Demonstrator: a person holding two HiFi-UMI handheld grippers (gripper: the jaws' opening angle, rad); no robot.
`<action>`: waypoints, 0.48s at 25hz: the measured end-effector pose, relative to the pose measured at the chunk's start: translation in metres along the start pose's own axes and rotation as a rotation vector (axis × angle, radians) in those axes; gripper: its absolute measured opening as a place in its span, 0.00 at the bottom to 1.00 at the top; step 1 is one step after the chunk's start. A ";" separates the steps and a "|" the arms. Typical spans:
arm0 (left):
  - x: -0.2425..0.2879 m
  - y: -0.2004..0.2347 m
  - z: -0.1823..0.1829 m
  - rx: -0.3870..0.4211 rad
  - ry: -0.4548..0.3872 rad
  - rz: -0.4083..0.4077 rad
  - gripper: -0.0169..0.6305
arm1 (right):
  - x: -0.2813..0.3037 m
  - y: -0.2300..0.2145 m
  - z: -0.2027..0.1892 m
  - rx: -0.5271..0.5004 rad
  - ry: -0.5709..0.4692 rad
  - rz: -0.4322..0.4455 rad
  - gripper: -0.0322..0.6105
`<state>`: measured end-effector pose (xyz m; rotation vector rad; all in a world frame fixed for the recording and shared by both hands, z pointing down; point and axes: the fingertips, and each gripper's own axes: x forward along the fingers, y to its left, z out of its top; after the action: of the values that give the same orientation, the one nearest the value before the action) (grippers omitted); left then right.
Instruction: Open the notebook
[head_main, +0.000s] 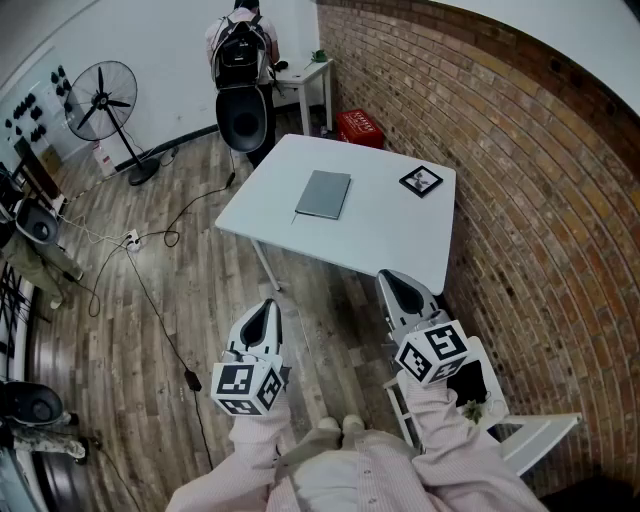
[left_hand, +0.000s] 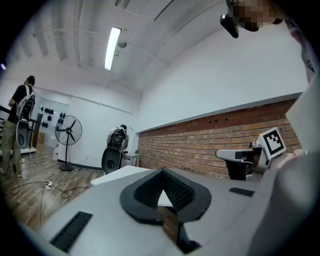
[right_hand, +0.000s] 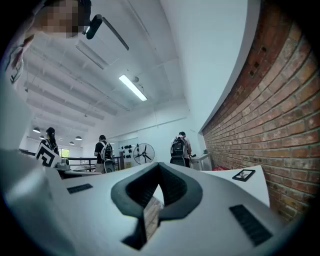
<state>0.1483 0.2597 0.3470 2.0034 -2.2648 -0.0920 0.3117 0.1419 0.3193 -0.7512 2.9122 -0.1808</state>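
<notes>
A closed grey notebook (head_main: 323, 194) lies flat near the middle of the white table (head_main: 290, 215). Both grippers are held level well short of the table, near the person's body, and touch nothing. My left gripper (head_main: 265, 311) is over the wooden floor, off the table's near left corner. The right gripper (head_main: 401, 286) hangs just before the table's near edge. Each has its jaws together with nothing between them. The left gripper view shows its shut jaws (left_hand: 162, 200) with the table's corner (left_hand: 120, 174) beyond. In the right gripper view the jaws (right_hand: 157, 196) are shut too.
A black-framed marker tile (head_main: 421, 181) lies on the table's right side. Behind the table are a black chair with a backpack (head_main: 242, 110), a red crate (head_main: 359, 127) and a floor fan (head_main: 103, 100). A brick wall (head_main: 540, 200) runs along the right. Cables (head_main: 150, 290) cross the floor.
</notes>
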 end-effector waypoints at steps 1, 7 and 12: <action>0.001 0.001 0.000 -0.001 0.000 0.000 0.01 | 0.001 0.000 -0.001 0.000 0.002 0.002 0.05; 0.004 0.012 -0.001 -0.009 0.005 0.002 0.01 | 0.010 0.003 -0.003 -0.001 0.008 -0.002 0.05; 0.007 0.022 -0.004 -0.021 0.010 -0.002 0.01 | 0.017 0.001 -0.005 0.025 -0.004 -0.027 0.05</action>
<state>0.1262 0.2556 0.3541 1.9907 -2.2460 -0.1053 0.2958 0.1350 0.3229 -0.7861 2.8914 -0.2169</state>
